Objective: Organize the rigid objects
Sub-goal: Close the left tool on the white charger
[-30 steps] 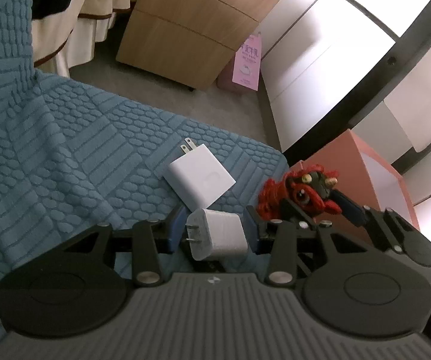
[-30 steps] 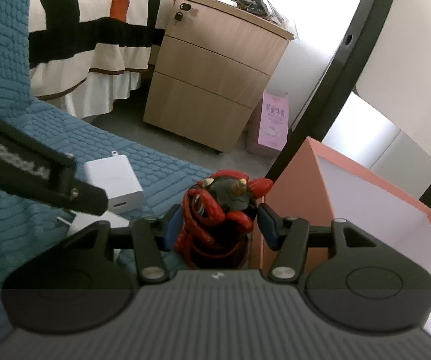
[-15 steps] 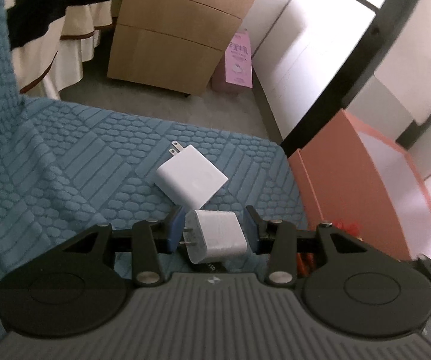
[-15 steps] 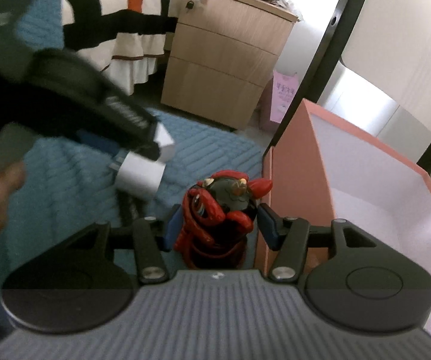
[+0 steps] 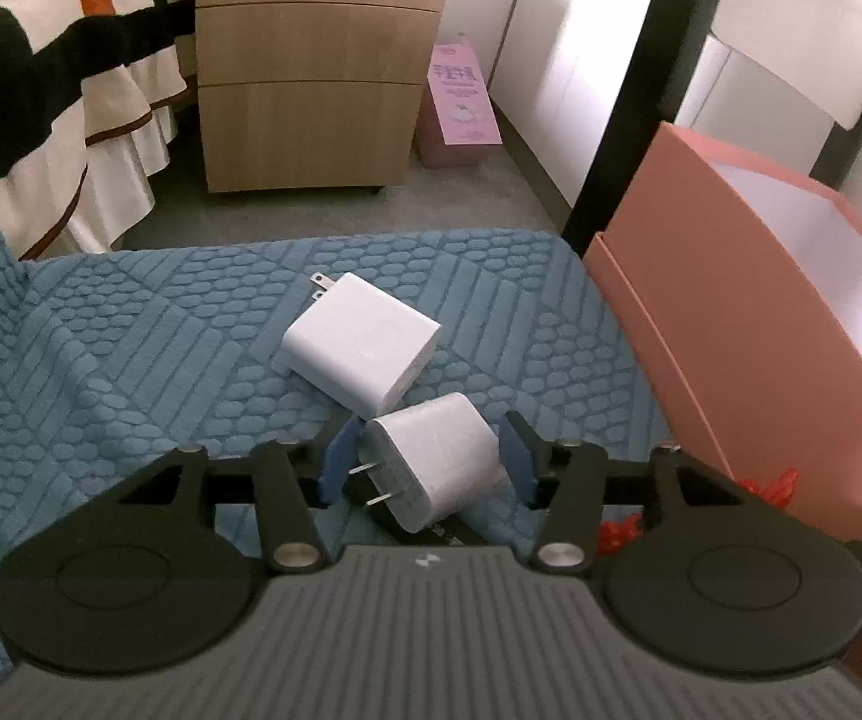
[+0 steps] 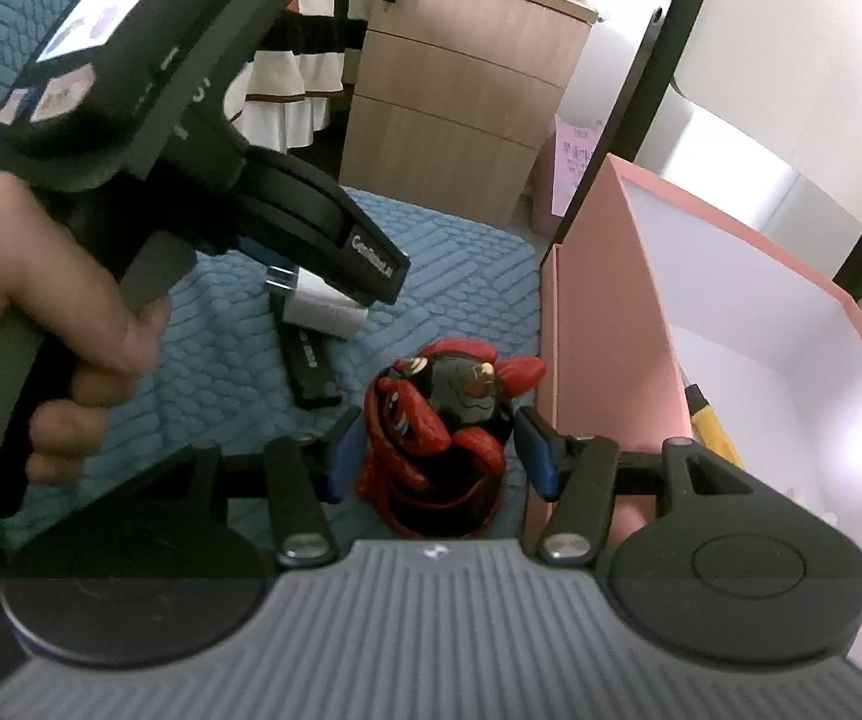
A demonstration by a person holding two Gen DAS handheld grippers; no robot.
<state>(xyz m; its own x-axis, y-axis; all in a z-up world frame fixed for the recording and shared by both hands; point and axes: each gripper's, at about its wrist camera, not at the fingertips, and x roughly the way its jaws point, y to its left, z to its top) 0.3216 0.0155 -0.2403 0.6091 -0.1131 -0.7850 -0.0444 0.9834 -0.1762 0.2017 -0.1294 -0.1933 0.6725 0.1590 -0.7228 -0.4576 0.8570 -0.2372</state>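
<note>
My left gripper is shut on a small white plug charger, held above the blue quilted cushion. A larger white charger lies on the cushion just ahead of it. My right gripper is shut on a red and black figurine, lifted beside the left wall of the pink box. In the right wrist view the left gripper with its small charger hangs to the left. A black flat object lies on the cushion beneath it.
The pink box stands open at the cushion's right edge; a yellow item lies inside it. A wooden drawer cabinet, a pink carton and a striped bed cover are on the floor side beyond.
Both grippers have risen with their objects. The left gripper has swung right, toward the pink box. The right gripper has moved the figurine closer to the box wall.
</note>
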